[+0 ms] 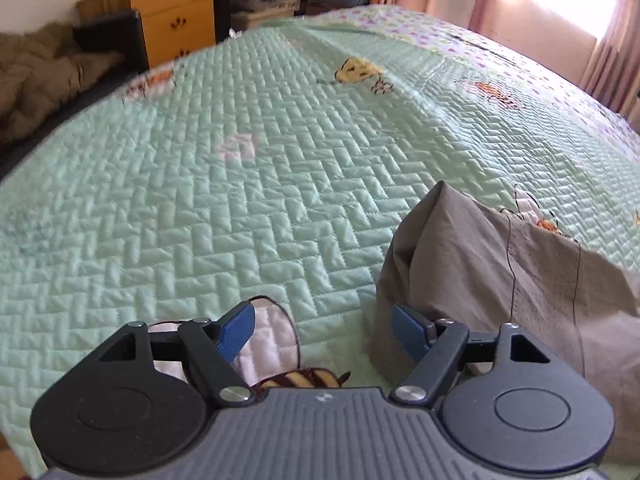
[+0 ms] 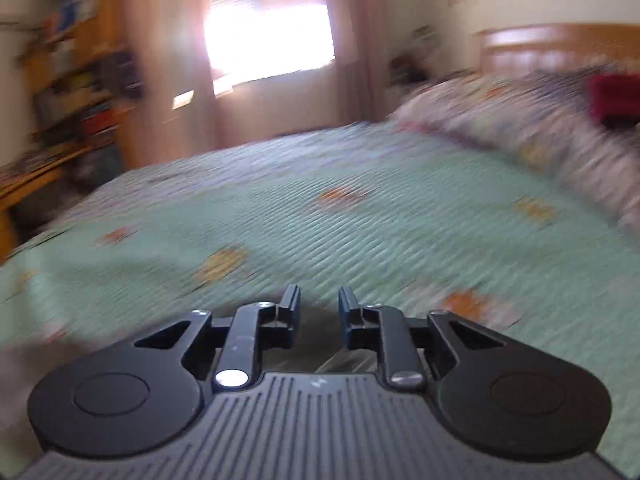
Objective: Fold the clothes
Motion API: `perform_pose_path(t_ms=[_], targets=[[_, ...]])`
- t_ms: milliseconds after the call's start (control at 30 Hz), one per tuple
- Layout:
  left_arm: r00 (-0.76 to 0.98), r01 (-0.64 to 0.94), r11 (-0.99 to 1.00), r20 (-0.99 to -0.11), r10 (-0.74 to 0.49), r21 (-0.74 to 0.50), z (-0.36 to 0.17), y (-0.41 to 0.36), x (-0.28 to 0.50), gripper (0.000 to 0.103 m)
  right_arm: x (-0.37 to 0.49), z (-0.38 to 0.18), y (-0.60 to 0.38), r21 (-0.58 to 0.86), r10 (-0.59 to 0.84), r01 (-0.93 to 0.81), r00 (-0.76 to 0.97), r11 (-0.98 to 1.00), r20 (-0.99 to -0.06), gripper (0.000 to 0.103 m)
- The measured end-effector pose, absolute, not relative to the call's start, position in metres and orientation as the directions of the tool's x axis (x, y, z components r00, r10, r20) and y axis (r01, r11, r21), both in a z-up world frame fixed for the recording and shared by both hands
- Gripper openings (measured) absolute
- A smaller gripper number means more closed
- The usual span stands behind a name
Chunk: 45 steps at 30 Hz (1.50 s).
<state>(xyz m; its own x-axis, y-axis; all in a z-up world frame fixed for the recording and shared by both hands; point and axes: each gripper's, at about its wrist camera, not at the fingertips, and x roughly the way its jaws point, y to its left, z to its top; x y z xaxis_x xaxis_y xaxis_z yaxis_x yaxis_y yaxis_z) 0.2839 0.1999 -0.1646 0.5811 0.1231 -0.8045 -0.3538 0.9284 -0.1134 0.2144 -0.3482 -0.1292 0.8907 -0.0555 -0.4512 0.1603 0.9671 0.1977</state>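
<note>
Two handheld grippers hang over a bed spread with a mint-green quilted coverlet (image 1: 248, 208). The left gripper (image 1: 324, 332) has its blue-padded jaws wide apart with nothing between them; its right pad sits just beside a grey-brown lightweight fabric garment (image 1: 460, 272), bunched and peaked near the coverlet's near edge. The right gripper (image 2: 319, 312) shows jaws a narrow gap apart; the view is blurred, and whether anything is pinched there I cannot tell.

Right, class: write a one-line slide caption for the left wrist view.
Left gripper, fingers wide open, beside a grey garment on a green quilted bedspread.
</note>
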Motion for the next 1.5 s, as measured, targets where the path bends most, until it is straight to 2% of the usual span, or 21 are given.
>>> perform_pose_path(t_ms=[133,267,400,500,567,667,700,767,800,867,900,967,1000,1133,1200,1267,1300,1367,1400,1433,1500], targets=[[0.556,-0.398,0.893,-0.829,0.053,-0.21,-0.179,0.208,0.296,0.078,0.18,-0.148,-0.32,0.322,0.077,0.088,0.881,0.943,-0.467,0.024],[0.566,-0.44,0.864,-0.822,0.057,-0.244,-0.18,0.21,0.293,0.078,0.159,-0.158,-0.329,0.409,0.082,0.136,0.877,0.902,-0.474,0.024],[0.613,-0.441,0.815,-0.789,-0.032,-0.375,-0.182,0.22,0.286,0.085,0.152,-0.165,-0.338,0.401,0.057,0.167,0.869,0.901,-0.491,0.024],[0.635,-0.422,0.803,-0.769,-0.071,-0.422,-0.182,0.219,0.286,0.082,0.149,-0.17,-0.341,0.405,0.051,0.185,0.861,0.895,-0.506,0.024],[0.643,-0.397,0.809,-0.76,-0.09,-0.432,-0.183,0.216,0.289,0.072,0.15,-0.175,-0.342,0.42,0.06,0.191,0.855,0.887,-0.515,0.024],[0.632,-0.355,0.821,-0.762,-0.141,-0.446,-0.188,0.211,0.296,0.046,0.15,-0.18,-0.341,0.431,0.072,0.194,0.847,0.881,-0.527,0.024],[0.628,-0.34,0.823,-0.761,-0.161,-0.454,-0.191,0.209,0.298,0.034,0.15,-0.182,-0.34,0.433,0.075,0.193,0.845,0.88,-0.529,0.024],[0.624,-0.309,0.822,-0.754,-0.204,-0.478,-0.196,0.204,0.303,0.021,0.15,-0.185,-0.339,0.436,0.08,0.195,0.84,0.879,-0.536,0.024],[0.624,-0.301,0.821,-0.751,-0.216,-0.486,-0.197,0.202,0.305,0.001,0.15,-0.187,-0.338,0.437,0.08,0.198,0.838,0.877,-0.54,0.024],[0.63,-0.287,0.834,-0.749,-0.206,-0.471,-0.196,0.195,0.306,0.001,0.149,-0.188,-0.336,0.438,0.085,0.197,0.834,0.877,-0.545,0.024],[0.638,-0.268,0.872,-0.754,-0.16,-0.411,-0.188,0.186,0.307,0.001,0.148,-0.187,-0.333,0.435,0.087,0.193,0.834,0.879,-0.545,0.024],[0.674,-0.224,0.953,-0.739,0.002,-0.202,-0.161,0.162,0.312,0.001,0.146,-0.186,-0.329,0.42,0.087,0.184,0.833,0.889,-0.547,0.024],[0.703,-0.215,0.971,-0.707,0.078,-0.106,-0.144,0.154,0.317,0.001,0.145,-0.184,-0.326,0.41,0.084,0.18,0.832,0.894,-0.548,0.024],[0.812,-0.257,0.956,-0.505,0.293,0.141,-0.075,0.16,0.333,0.002,0.147,-0.181,-0.32,0.375,0.066,0.181,0.826,0.909,-0.559,0.024],[0.759,-0.333,0.915,-0.512,0.403,0.227,-0.067,0.179,0.358,0.002,0.149,-0.183,-0.32,0.388,0.082,0.179,0.818,0.904,-0.569,0.024],[0.697,-0.379,0.898,-0.569,0.437,0.225,-0.069,0.202,0.37,0.002,0.151,-0.186,-0.318,0.404,0.109,0.166,0.81,0.9,-0.576,0.024],[0.676,-0.368,0.902,-0.601,0.426,0.226,-0.075,0.209,0.37,0.007,0.15,-0.187,-0.317,0.412,0.122,0.159,0.808,0.897,-0.577,0.025],[0.607,-0.344,0.907,-0.68,0.412,0.243,-0.093,0.218,0.366,0.034,0.146,-0.187,-0.316,0.43,0.146,0.141,0.81,0.892,-0.568,0.031],[0.567,-0.352,0.902,-0.71,0.418,0.25,-0.105,0.224,0.363,0.06,0.143,-0.185,-0.316,0.426,0.148,0.132,0.813,0.895,-0.563,0.035],[0.541,-0.37,0.897,-0.73,0.418,0.241,-0.115,0.232,0.355,0.067,0.14,-0.184,-0.316,0.423,0.151,0.123,0.816,0.898,-0.559,0.04],[0.503,-0.411,0.89,-0.765,0.402,0.197,-0.132,0.253,0.335,0.061,0.134,-0.181,-0.317,0.408,0.145,0.116,0.819,0.906,-0.555,0.045]])
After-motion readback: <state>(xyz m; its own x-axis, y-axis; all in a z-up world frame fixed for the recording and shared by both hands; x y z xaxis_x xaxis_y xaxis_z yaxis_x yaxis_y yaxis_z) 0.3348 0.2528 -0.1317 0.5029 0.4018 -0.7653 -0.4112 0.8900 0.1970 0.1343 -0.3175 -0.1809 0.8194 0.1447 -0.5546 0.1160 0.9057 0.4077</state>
